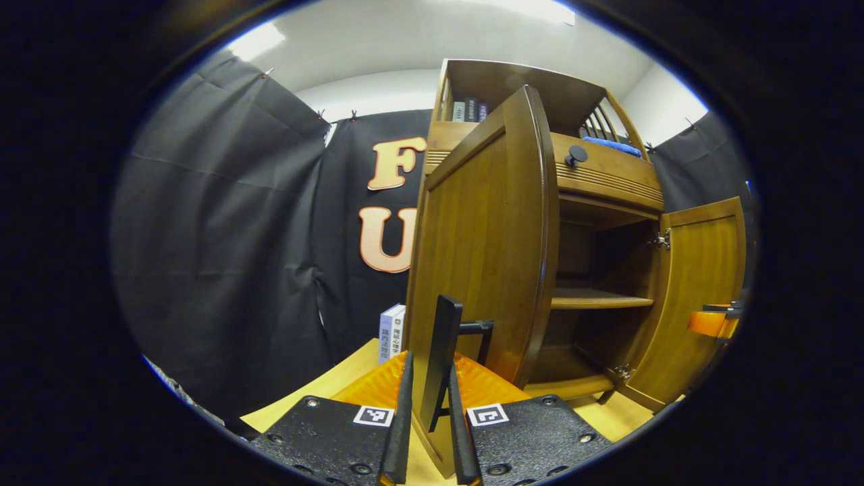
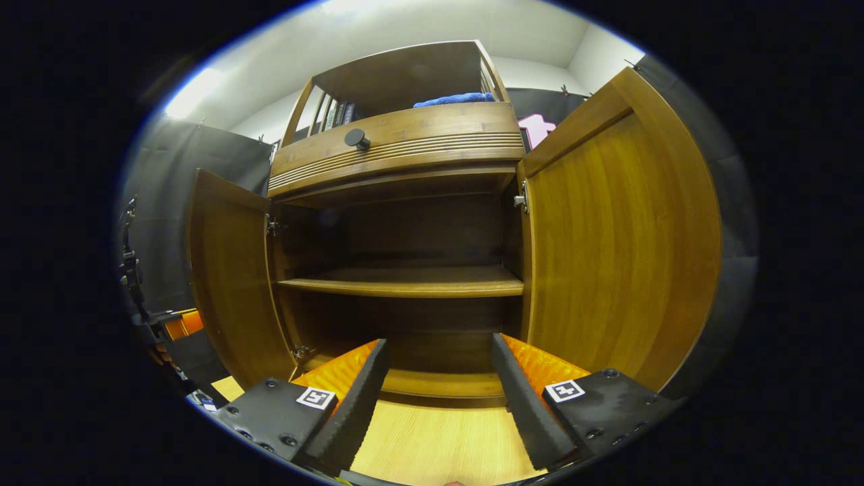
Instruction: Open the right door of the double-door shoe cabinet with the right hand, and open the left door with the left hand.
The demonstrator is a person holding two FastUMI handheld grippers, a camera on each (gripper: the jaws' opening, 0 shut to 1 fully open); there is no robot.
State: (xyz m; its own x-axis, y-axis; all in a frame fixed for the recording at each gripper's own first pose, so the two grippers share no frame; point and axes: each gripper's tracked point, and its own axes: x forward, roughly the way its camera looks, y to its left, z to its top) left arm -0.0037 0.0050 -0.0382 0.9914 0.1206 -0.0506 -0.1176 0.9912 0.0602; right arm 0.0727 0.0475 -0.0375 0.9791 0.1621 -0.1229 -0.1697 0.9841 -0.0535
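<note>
Left gripper view: left gripper (image 1: 432, 405) clenched on the dark handle (image 1: 440, 358) of the left door (image 1: 482, 243), swung open dead ahead; right door (image 1: 698, 304) open off to the right, boxes (image 1: 392, 331) with unreadable print left of the fingers. Right gripper view: right gripper (image 2: 439, 391) released, jaws wide and grasping nothing; shoe cabinet (image 2: 405, 280) straight ahead beyond the fingertips, both doors open, shelves bare, fiducial tags (image 2: 564, 389) on the finger mounts.

Recording booth (black cloth walls (image 1: 223, 223)) around a shoe cabinet (image 2: 405, 155).
</note>
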